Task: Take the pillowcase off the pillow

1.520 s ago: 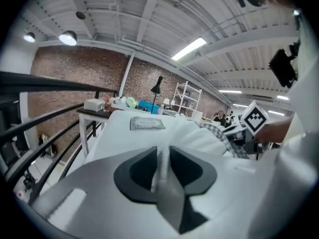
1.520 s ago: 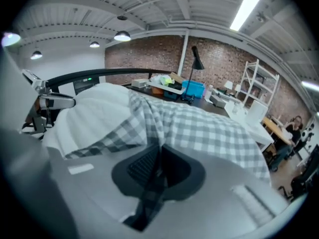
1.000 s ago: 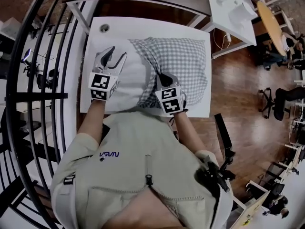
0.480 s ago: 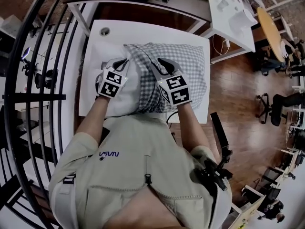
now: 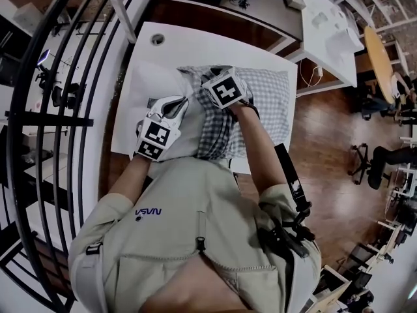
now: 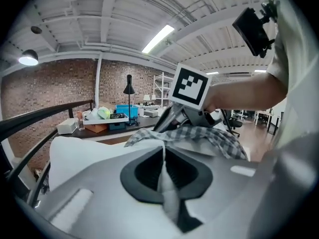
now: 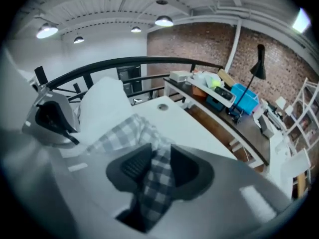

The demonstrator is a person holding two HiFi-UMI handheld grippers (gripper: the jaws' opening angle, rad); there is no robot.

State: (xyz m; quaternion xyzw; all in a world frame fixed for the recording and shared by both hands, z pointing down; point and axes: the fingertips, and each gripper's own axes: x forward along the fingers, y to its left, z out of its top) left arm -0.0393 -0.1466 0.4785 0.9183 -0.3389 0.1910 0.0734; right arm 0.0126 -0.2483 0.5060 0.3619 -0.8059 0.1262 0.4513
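**Pillow and grippers on the table, head view and both gripper views.** A white table point(image 5: 195, 41) carried the white pillow point(image 5: 151, 83), which lay across it with its left part bare. The checked pillowcase point(image 5: 270, 103) covered the pillow's right part and was bunched into folds near the middle, between the two grippers.

The left gripper point(image 6: 163, 156) stood at the near left of the pillow. Its jaws were closed together on a thin upright fold of the pillow's white cloth, which was pinched between the dark pads point(image 6: 145, 171) and ran out in front of them.

The right gripper point(image 7: 158, 166) was farther across the table, at the bunched edge of the pillowcase. Its jaws stood apart and had just been opening. A strip of the checked cloth hung between them, lying along the middle of the gap, with the ribbed left pad point(image 7: 133, 166) exposed beside it. Beyond the fingertips the cloth spread out over the pillow.
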